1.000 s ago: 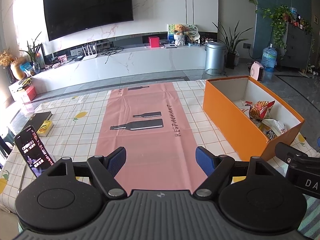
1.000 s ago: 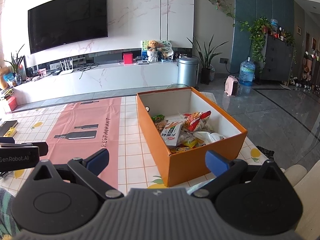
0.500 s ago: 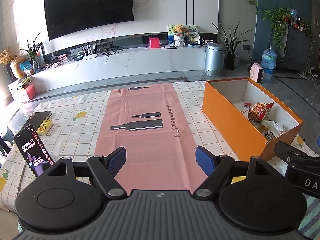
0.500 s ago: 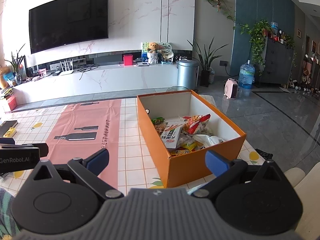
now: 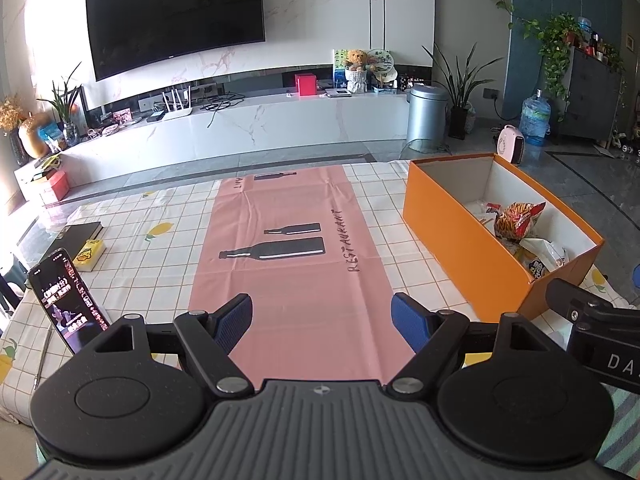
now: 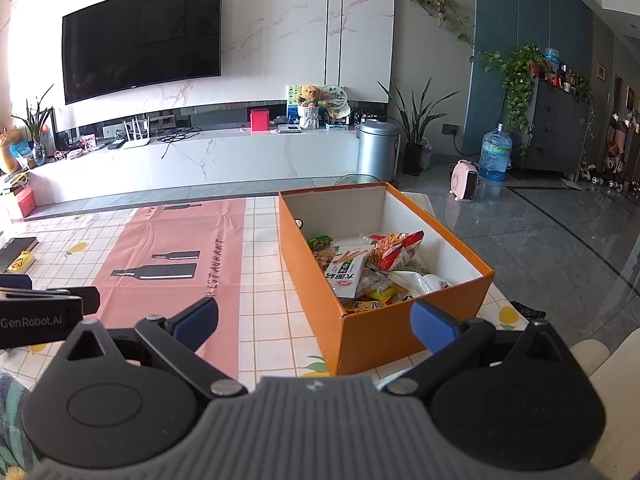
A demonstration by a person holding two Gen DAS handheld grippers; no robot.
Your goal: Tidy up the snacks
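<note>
An orange box (image 6: 380,332) with white inner walls sits on the right part of the table, and several snack packets (image 6: 372,268) lie inside it. From the left wrist view the same orange box (image 5: 460,236) stands at the right, with a red snack bag (image 5: 516,220) showing above its wall. My left gripper (image 5: 322,320) is open and empty over the pink runner (image 5: 296,240). My right gripper (image 6: 314,320) is open and empty, just short of the box's near left corner.
A checked tablecloth (image 5: 160,220) covers the table. At the left edge stand a propped phone (image 5: 68,300), a yellow packet (image 5: 90,254) and a black book (image 5: 78,234). Beyond the table are a TV console (image 5: 248,128), a metal bin (image 5: 426,114) and a water jug (image 5: 534,118).
Both views have tilted up and pulled back a little, so the box sits lower in frame. The grippers stay open and nothing on the table has moved.
</note>
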